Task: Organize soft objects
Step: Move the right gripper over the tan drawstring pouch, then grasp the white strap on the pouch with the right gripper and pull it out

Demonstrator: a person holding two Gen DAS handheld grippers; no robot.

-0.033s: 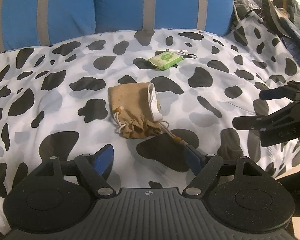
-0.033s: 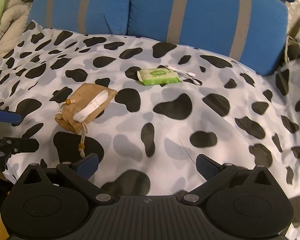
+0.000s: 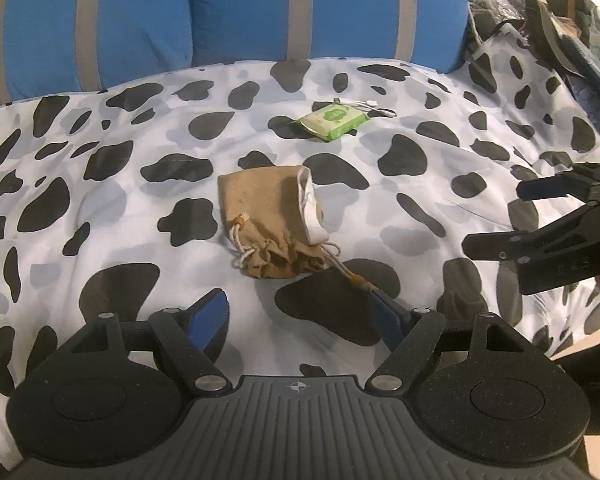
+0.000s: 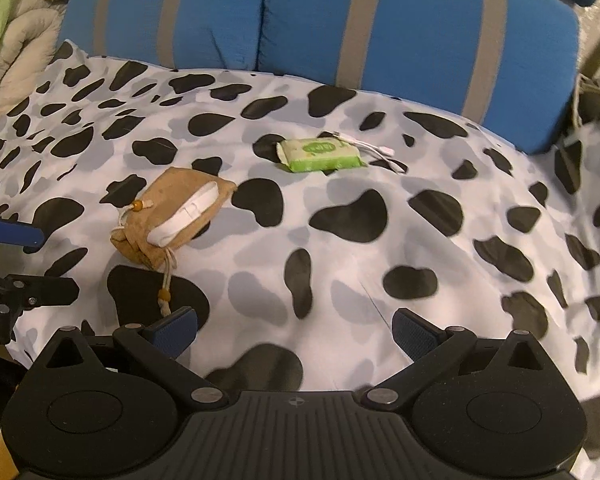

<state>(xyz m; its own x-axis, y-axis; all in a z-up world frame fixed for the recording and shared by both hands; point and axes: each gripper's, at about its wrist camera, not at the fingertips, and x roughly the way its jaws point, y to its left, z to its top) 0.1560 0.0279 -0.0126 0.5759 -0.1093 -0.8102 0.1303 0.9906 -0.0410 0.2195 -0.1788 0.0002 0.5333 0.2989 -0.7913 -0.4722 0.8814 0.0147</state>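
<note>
1. A cow-print bedspread (image 3: 100, 208) fills both views, with blue striped cushions (image 3: 140, 28) behind it.
2. The left gripper (image 3: 300, 316) hovers low over it, jaws spread and empty; the right gripper (image 4: 294, 330) does likewise.
3. The tan drawstring pouch (image 3: 268, 224) lies directly ahead of the left gripper, its long axis toward the tongs, cinched mouth nearest; the left looks better placed.
4. A green tissue pack (image 3: 334, 120) sits farther back.

A bed is covered by a cow-spotted sheet (image 3: 100, 208). A tan drawstring pouch (image 3: 268, 224) lies near the middle; farther off, a green tissue pack (image 3: 334, 119) is touched by a white cable (image 3: 366, 106)
</note>
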